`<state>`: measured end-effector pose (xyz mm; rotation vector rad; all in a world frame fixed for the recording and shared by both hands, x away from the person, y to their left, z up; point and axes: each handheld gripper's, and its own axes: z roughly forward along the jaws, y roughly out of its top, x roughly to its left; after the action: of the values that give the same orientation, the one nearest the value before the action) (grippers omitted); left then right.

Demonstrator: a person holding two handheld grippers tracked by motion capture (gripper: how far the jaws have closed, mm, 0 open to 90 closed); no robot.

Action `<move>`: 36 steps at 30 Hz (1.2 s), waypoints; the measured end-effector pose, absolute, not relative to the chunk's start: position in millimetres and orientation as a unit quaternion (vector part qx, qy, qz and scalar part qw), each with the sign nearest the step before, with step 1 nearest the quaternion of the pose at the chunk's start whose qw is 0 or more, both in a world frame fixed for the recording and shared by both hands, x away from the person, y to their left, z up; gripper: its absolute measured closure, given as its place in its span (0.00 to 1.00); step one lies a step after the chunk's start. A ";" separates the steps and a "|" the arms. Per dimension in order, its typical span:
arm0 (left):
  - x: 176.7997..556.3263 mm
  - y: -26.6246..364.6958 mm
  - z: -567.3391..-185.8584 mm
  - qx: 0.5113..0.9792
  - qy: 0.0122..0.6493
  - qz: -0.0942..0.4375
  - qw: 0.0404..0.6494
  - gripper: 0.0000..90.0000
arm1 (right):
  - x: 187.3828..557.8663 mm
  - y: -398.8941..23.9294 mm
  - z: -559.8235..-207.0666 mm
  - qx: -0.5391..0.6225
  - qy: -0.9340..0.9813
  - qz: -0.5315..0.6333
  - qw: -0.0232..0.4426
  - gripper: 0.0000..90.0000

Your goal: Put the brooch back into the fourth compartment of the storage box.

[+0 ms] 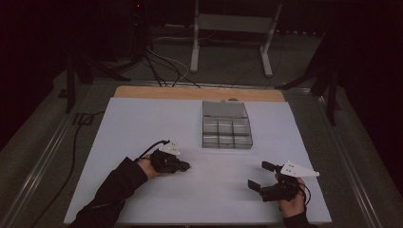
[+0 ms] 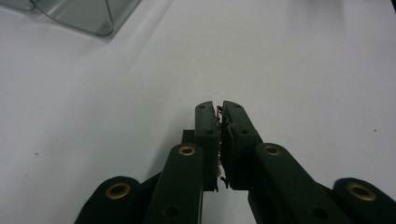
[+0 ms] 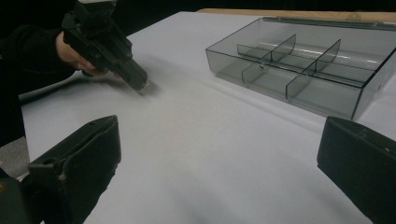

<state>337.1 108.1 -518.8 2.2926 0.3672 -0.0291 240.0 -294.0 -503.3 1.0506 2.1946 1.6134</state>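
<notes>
No brand, label or readable writing appears on anything in the three views. In the high view, a white table top (image 1: 142, 123) fills the middle of the frame, with a clear smoke-grey divided box (image 1: 226, 125) sitting in the upper centre, its lid folded back toward the top edge and its compartments empty as far as can be seen. The left gripper (image 1: 185, 166) lies at lower left of centre, held by a hand in a dark sleeve (image 1: 114, 187), with its jaws drawn together and pointing toward the right of the frame, well apart from the box. The right gripper (image 1: 259, 175) sits at lower right, its jaws spread wide and pointing left, with nothing between them. In the left gripper view, the left gripper (image 2: 219, 106) rises from the bottom centre with its jaws almost touching; a thin bit of something with a reddish tint shows in the slit, too small to identify. A corner of the divided box (image 2: 88, 18) shows at upper left. In the right gripper view, the two jaws stand far apart at lower left and lower right over bare table top (image 3: 210, 154). The divided box (image 3: 299, 65) sits at upper right, and the left gripper (image 3: 144, 85) at upper left touches its tip to the table.
</notes>
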 end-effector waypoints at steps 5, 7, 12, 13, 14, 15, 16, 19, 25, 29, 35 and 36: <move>339.5 106.4 -516.9 0.903 0.145 -0.018 0.404 0.98 | 240.1 -293.6 -503.4 0.357 0.748 0.549 0.111 0.00; 341.0 105.5 -516.3 0.902 0.147 -0.018 0.406 0.98 | 240.1 -293.6 -503.4 0.357 0.747 0.549 0.111 0.00; 344.1 102.4 -514.6 0.899 0.148 -0.020 0.412 0.98 | 240.1 -293.6 -503.4 0.357 0.747 0.550 0.111 0.00; 345.0 101.7 -514.6 0.899 0.149 -0.021 0.412 0.98 | 240.2 -293.8 -503.6 0.357 0.747 0.550 0.111 0.00; 345.5 100.9 -514.8 0.898 0.149 -0.021 0.413 0.98 | 240.2 -293.8 -503.6 0.357 0.747 0.550 0.111 0.00; 346.3 100.2 -514.8 0.899 0.149 -0.021 0.412 0.98 | 239.9 -293.6 -503.4 0.357 0.747 0.549 0.111 0.00; 347.0 99.3 -514.8 0.899 0.150 -0.021 0.411 0.98 | 239.8 -293.7 -503.2 0.356 0.747 0.550 0.111 0.00; 349.3 97.2 -514.1 0.897 0.154 -0.021 0.414 0.98 | 240.0 -294.1 -503.5 0.358 0.746 0.551 0.110 0.00; 354.7 94.7 -511.6 0.892 0.164 -0.019 0.422 0.98 | 240.4 -294.0 -504.0 0.357 0.747 0.550 0.110 0.00; 358.6 93.8 -509.0 0.887 0.169 -0.020 0.430 0.98 | 240.6 -294.3 -504.1 0.358 0.747 0.550 0.109 0.00; 363.4 90.4 -506.4 0.884 0.170 -0.024 0.435 0.98 | 240.6 -294.2 -504.3 0.359 0.747 0.550 0.108 0.00; 364.1 89.8 -505.6 0.883 0.169 -0.023 0.437 0.98 | 240.7 -294.3 -504.4 0.359 0.746 0.550 0.108 0.00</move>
<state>364.1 89.8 -505.6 2.1969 0.4215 -0.0579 240.7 -294.3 -504.4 1.0567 2.1959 1.6180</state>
